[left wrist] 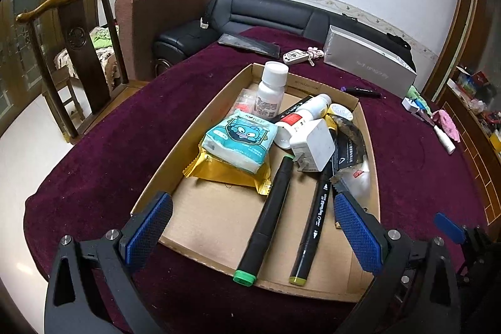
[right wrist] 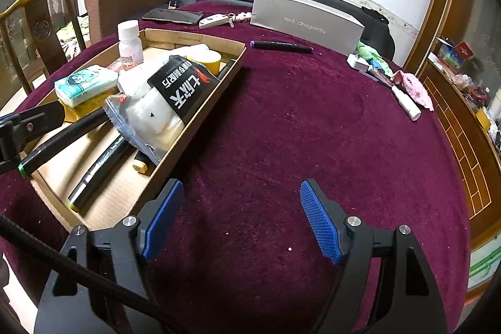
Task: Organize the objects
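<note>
Left wrist: left tool (left wrist: 252, 227) gapes above cardboard tray (left wrist: 219, 215).

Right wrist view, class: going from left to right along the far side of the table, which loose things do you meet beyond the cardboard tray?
Black phone → white key fob → silver shoebox → white plug adapter → pink knitted cloth.

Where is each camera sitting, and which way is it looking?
Left wrist: on the left gripper, looking down into the cardboard tray; its open blue fingers show.
Right wrist: on the right gripper, over the maroon tablecloth; open fingers show.
Shared: tray, purple-capped marker, silver box.
</note>
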